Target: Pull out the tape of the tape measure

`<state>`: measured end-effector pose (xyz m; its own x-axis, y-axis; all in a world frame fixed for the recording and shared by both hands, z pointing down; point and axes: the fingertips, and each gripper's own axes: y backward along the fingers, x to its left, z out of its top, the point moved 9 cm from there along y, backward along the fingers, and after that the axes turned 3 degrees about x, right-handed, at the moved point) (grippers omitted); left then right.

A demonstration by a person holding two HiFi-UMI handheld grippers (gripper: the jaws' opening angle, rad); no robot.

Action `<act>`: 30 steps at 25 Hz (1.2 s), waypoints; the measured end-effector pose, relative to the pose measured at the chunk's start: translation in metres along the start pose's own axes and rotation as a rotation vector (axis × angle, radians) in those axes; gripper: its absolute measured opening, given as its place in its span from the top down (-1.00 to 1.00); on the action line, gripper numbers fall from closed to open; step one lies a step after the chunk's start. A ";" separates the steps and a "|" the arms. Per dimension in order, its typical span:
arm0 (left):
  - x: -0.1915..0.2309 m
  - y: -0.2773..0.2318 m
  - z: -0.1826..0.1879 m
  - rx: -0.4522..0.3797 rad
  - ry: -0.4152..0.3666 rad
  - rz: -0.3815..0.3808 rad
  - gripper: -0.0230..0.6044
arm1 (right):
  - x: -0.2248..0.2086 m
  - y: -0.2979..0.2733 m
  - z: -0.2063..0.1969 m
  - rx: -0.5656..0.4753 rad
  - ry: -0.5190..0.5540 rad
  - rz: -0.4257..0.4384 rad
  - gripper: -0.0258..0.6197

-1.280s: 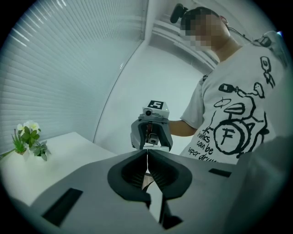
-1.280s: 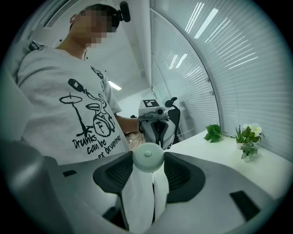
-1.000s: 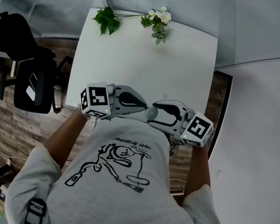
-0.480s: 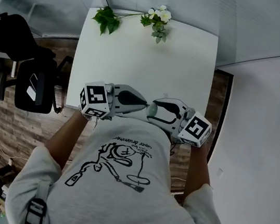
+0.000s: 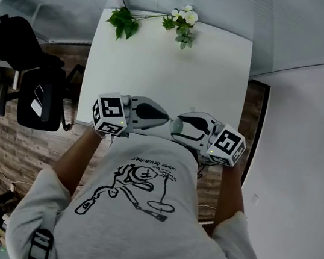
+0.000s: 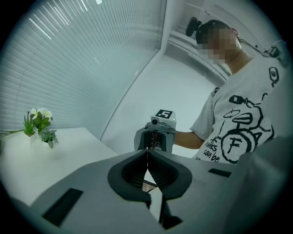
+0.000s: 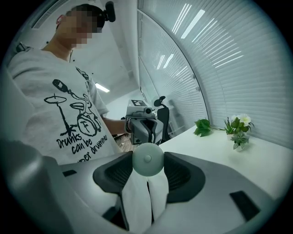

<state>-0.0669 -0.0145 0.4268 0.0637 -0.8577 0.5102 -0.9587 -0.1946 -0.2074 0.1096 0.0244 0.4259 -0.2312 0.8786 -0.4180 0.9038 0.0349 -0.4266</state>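
Note:
A small round, pale tape measure [image 7: 147, 158] sits between the jaws of my right gripper [image 7: 147, 170], which are closing on it; both pads touch its case. My left gripper [image 6: 147, 156] is shut, its jaws meeting in a thin line; I cannot tell whether anything thin is pinched there. In the head view the left gripper [image 5: 163, 119] and right gripper [image 5: 179, 123] point at each other, tips almost touching, just over the near edge of the white table [image 5: 159, 70] and close to my chest. No pulled-out tape shows in any view.
A small white-flowered plant [image 5: 183, 24] and a green leaf sprig [image 5: 124, 23] lie at the table's far edge. A black office chair [image 5: 38, 103] stands left of the table. Window blinds run behind the table.
The right gripper has shifted slightly up and left, bringing its tip closer to the left gripper's tip. The left gripper has barely moved.

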 end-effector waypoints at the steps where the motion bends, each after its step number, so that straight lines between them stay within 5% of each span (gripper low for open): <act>1: 0.000 0.001 -0.001 -0.002 0.005 -0.001 0.86 | 0.000 0.000 -0.001 0.004 -0.004 0.003 0.23; 30: 0.028 0.014 -0.029 -0.038 0.176 0.027 0.86 | -0.022 0.001 -0.025 0.121 -0.133 0.047 0.23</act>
<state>-0.0870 -0.0275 0.4623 -0.0083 -0.7653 0.6436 -0.9693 -0.1519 -0.1931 0.1244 0.0171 0.4550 -0.2422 0.8070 -0.5386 0.8667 -0.0696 -0.4939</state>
